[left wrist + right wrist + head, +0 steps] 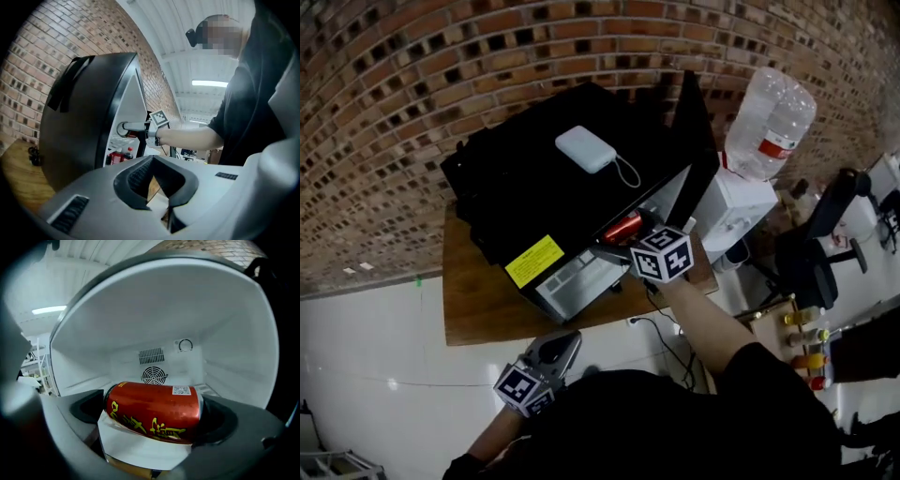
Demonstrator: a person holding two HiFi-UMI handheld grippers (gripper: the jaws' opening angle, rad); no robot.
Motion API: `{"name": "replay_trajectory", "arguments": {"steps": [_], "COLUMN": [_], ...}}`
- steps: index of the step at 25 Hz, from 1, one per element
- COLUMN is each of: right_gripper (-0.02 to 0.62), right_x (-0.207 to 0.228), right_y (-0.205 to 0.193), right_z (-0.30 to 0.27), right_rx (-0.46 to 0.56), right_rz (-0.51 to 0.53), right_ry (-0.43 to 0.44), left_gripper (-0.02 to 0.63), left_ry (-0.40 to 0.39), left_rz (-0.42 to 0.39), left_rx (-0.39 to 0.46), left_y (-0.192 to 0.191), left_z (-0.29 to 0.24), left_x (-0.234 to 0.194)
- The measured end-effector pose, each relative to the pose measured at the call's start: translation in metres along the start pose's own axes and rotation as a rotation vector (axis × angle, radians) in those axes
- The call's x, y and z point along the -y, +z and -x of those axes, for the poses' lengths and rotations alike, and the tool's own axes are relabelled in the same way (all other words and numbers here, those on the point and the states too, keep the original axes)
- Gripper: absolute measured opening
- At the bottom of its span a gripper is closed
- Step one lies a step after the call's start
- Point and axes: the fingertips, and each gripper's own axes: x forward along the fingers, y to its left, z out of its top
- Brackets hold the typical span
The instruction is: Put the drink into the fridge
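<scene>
A red drink can with yellow characters lies crosswise between the jaws of my right gripper, which is shut on it. In the head view the can sits at the mouth of the black mini fridge, whose door stands open. The right gripper reaches into the opening. Behind the can I see the white interior and a round fan vent. My left gripper hangs low in front of the table, jaws together, holding nothing. Its own view shows the fridge from the side.
The fridge stands on a wooden table against a brick wall. A white power bank lies on the fridge top. A water dispenser with a large bottle stands to the right. Red bottles show low inside the fridge.
</scene>
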Motion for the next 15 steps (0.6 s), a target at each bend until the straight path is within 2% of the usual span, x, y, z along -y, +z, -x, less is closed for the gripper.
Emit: {"name": "replay_trajectory", "arguments": {"steps": [5,10,15], "right_gripper": [0.607,0.609,0.609], "right_x": [-0.014,-0.014,-0.008], "right_y": [-0.012,-0.02,-0.02], "right_z": [-0.047,-0.059,-0.058], "right_rx": [-0.087,-0.085,-0.065], "right_rz": [0.114,0.074,0.095], "right_ry": [-0.026,-0.014,-0.04], "left_gripper": [-0.006,-0.006,-0.006], "left_ry": [0.03,0.039,0.029], "left_rz": [0.013,0.017,0.015], "left_rx": [0.014,0.026,0.023], "left_y": [0.005,0.007,0.005], "left_z": [0.029,0.039,0.036], "left_x": [-0.02,-0.026,-0.02]}}
